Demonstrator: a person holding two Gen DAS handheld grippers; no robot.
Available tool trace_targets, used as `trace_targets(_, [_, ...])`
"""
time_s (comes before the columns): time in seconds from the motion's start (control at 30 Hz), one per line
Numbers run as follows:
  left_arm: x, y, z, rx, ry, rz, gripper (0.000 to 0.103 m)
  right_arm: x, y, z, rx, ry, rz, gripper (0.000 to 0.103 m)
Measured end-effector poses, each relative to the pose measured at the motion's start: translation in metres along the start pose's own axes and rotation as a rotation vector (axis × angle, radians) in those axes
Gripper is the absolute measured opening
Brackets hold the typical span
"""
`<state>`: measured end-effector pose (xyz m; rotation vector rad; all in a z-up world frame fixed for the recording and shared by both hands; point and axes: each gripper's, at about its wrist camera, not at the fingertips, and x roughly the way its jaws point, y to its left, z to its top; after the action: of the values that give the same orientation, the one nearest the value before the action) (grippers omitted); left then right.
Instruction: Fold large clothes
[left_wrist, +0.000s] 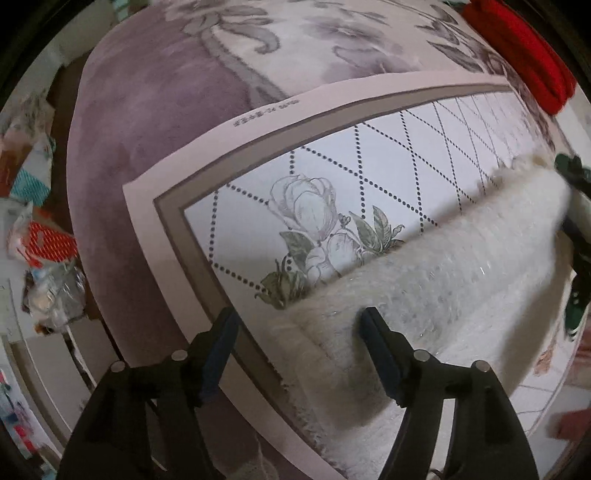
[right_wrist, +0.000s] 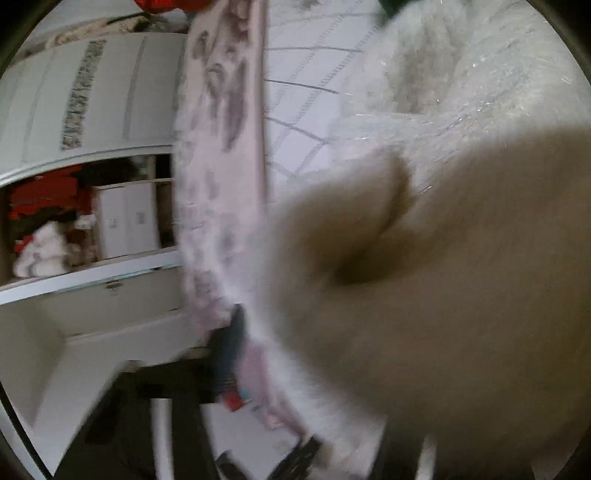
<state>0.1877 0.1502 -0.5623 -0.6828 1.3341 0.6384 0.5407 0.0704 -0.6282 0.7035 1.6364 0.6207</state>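
A fluffy white garment (left_wrist: 424, 280) is seen in the left wrist view, lying on a floral printed sheet (left_wrist: 332, 177) spread over a mauve rug (left_wrist: 147, 147). Its long axis runs from lower centre of the frame up to the right edge.

The left hand-held gripper (left_wrist: 301, 317) is spread wide and grasps nothing; one fingertip (left_wrist: 369, 317) sits over the garment's near edge, the other over the sheet border, so the cloth lies directly ahead & slightly right of it.

The right hand-held gripper (right_wrist: 236, 321) shows in the right wrist view, heavily blurred. White fleece fills the frame's right & centre, draped close over the lens. Whether it is clenched on the cloth cannot be told.

Judged nearer: right side, w/ cloth against it.

Containers: an open white wardrobe (right_wrist: 92, 110) at left of the right wrist view, w/ red & white clothes on its shelf (right_wrist: 40, 229). A red cloth (left_wrist: 517, 51) lies upper right in the left wrist view.
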Motion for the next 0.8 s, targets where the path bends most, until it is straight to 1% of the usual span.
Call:
trace_targets(0.07, [0.001,-0.009,-0.001,0.027,-0.007,0.015,0.067,0.033,-0.016,0.014,-0.008,0.05,-0.025,0.034])
trace_targets(0.1, [-0.002,-0.01,-0.004,0.038,-0.007,0.014,0.067,0.04,-0.02,0.02,0.009,0.066,-0.006,0.032])
trace_targets(0.13, [-0.005,-0.013,-0.005,0.05,-0.009,0.014,0.067,0.041,-0.021,0.022,0.02,0.081,0.01,0.034])
trace_targets(0.2, [-0.013,-0.021,-0.008,0.081,-0.029,0.025,0.067,0.025,-0.009,0.021,-0.009,0.104,0.015,0.038])
trace_targets(0.23, [-0.018,-0.027,-0.008,0.099,-0.046,0.034,0.067,0.007,-0.003,0.017,-0.027,0.091,0.024,0.044])
trace_targets(0.27, [-0.024,-0.033,-0.009,0.119,-0.067,0.042,0.067,-0.01,0.0,0.012,-0.041,0.061,0.025,0.047])
trace_targets(0.3, [-0.027,-0.037,-0.007,0.129,-0.079,0.039,0.067,-0.034,0.001,0.007,-0.059,0.008,0.002,0.055])
trace_targets(0.33, [-0.029,-0.041,-0.007,0.134,-0.086,0.031,0.067,-0.057,0.0,0.003,-0.074,-0.054,-0.045,0.062])
trace_targets(0.37, [-0.024,-0.049,-0.003,0.138,-0.084,0.023,0.067,-0.081,-0.004,-0.001,-0.102,-0.128,-0.133,0.067])
trace_targets(0.43, [-0.012,-0.057,-0.003,0.147,-0.067,0.032,0.067,-0.102,-0.02,-0.002,-0.118,-0.19,-0.301,0.087])
trace_targets(0.47, [-0.002,-0.059,-0.004,0.152,-0.064,0.048,0.067,-0.105,-0.032,-0.004,-0.103,-0.192,-0.346,0.088])
trace_targets(0.53, [0.017,-0.06,-0.003,0.182,-0.041,0.087,0.067,-0.1,-0.068,-0.011,-0.025,-0.132,-0.324,0.088])
trace_targets(0.57, [0.022,-0.059,-0.003,0.189,-0.034,0.089,0.069,-0.091,-0.091,-0.018,0.043,-0.088,-0.288,0.088])
trace_targets(0.67, [0.02,-0.056,-0.001,0.194,-0.027,0.08,0.07,-0.066,-0.129,-0.034,0.158,-0.015,-0.197,0.088])
trace_targets(0.7, [0.018,-0.055,-0.001,0.193,-0.026,0.077,0.07,-0.061,-0.135,-0.037,0.174,-0.012,-0.184,0.088])
trace_targets(0.73, [0.015,-0.054,-0.001,0.192,-0.036,0.082,0.07,-0.063,-0.135,-0.04,0.197,-0.03,-0.19,0.088])
trace_targets(0.77, [0.011,-0.052,-0.002,0.195,-0.037,0.084,0.07,-0.074,-0.13,-0.044,0.206,-0.076,-0.174,0.088])
trace_targets(0.8, [0.008,-0.05,-0.003,0.196,-0.037,0.086,0.07,-0.091,-0.119,-0.048,0.181,-0.145,-0.136,0.088])
